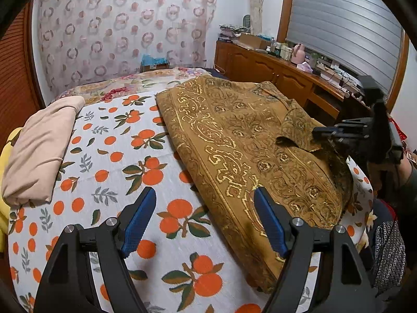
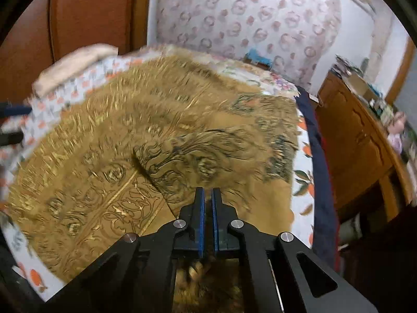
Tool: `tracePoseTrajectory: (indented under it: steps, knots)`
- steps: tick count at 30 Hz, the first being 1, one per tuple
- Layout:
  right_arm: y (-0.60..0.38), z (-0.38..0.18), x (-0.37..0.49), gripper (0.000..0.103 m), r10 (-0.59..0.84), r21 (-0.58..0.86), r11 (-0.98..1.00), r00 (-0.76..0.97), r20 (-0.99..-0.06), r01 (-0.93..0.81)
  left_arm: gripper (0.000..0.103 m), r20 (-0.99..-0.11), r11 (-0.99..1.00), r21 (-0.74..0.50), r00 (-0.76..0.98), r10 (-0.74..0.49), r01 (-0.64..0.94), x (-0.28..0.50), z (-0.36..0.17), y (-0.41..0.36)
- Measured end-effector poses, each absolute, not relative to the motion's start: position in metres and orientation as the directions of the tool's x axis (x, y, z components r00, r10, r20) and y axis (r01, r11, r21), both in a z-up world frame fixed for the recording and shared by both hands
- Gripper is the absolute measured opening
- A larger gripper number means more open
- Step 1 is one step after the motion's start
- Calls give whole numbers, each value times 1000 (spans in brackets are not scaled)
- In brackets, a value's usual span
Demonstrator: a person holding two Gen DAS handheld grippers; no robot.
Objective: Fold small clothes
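Note:
A brown shirt with gold paisley print lies spread on the orange-patterned bedsheet. My left gripper hovers open over the shirt's near left edge, with nothing between its blue pads. At the right side of the shirt, my right gripper pinches a raised flap of it. The right wrist view is blurred; there the right gripper has its jaws together with brown fabric caught between the pads, and the shirt fills the bed ahead.
A folded beige cloth rests on the bed's left edge, with something yellow under it. A wooden dresser crowded with bottles runs along the right. A dark dotted cloth hangs at lower right.

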State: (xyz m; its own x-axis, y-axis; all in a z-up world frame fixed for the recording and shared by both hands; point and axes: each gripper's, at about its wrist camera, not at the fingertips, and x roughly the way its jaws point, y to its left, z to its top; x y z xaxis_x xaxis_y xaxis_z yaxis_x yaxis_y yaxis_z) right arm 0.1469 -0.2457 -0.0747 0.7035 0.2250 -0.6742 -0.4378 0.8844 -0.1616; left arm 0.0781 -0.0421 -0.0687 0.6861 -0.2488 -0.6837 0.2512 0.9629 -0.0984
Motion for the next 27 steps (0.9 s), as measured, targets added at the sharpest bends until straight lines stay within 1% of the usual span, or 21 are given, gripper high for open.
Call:
tracePoseTrajectory:
  steps: [2, 5, 8, 11, 12, 13, 14, 15, 16, 17, 20, 22, 24, 25, 26, 27]
  knots:
    - [-264, -66, 137, 0, 254, -103, 909, 733, -631, -403, 78, -682, 961, -98, 686, -253, 257, 76, -68, -45]
    - [-294, -59, 116, 0, 213, -78, 949, 800, -561, -307, 78, -683, 959, -96, 684, -258, 266, 75, -67, -48]
    - [-316, -59, 106, 0, 205, -47, 959, 803, -560, -278, 78, -681, 957, -97, 683, -264, 273, 75, -66, -51]
    - [-308, -63, 96, 0, 234, -56, 946, 793, -563, -320, 78, -683, 955, -97, 678, -270, 282, 74, -66, -55]
    - [-302, -65, 96, 2, 241, -64, 940, 788, -567, -334, 78, -684, 954, -96, 677, -271, 284, 74, -67, -56]
    - [-292, -68, 96, 10, 245, -76, 934, 782, -572, -348, 78, -687, 953, -95, 674, -271, 287, 74, -68, -57]
    - [-285, -68, 96, 23, 254, -85, 926, 776, -577, -367, 78, -691, 953, -94, 670, -271, 289, 74, -69, -58]
    - [-270, -69, 104, 31, 265, -90, 918, 767, -585, -385, 78, -694, 952, -92, 667, -271, 291, 74, -70, -58]
    - [-264, -71, 107, 46, 275, -92, 911, 756, -594, -403, 78, -697, 952, -89, 665, -269, 292, 74, -71, -59]
    - [-258, -74, 111, 51, 282, -95, 904, 747, -602, -418, 78, -701, 952, -86, 661, -266, 293, 74, -72, -60]
    - [-244, -84, 126, 52, 270, -130, 882, 713, -647, -452, 78, -701, 952, -89, 660, -269, 292, 73, -73, -60]
    - [-240, -93, 137, 51, 221, -164, 885, 705, -674, -435, 78, -701, 952, -89, 661, -269, 293, 73, -72, -60]
    - [-241, -94, 144, 51, 155, -229, 885, 720, -676, -406, 78, -701, 952, -89, 661, -268, 292, 73, -72, -60]
    - [-244, -94, 145, 49, 154, -231, 885, 721, -676, -405, 78, -701, 952, -90, 660, -268, 291, 73, -72, -60]
    - [-246, -93, 147, 29, 162, -216, 889, 718, -677, -404, 78, -702, 953, -93, 660, -269, 289, 73, -73, -60]
    - [-252, -91, 148, 16, 159, -209, 895, 719, -677, -395, 78, -702, 953, -94, 659, -269, 288, 73, -73, -60]
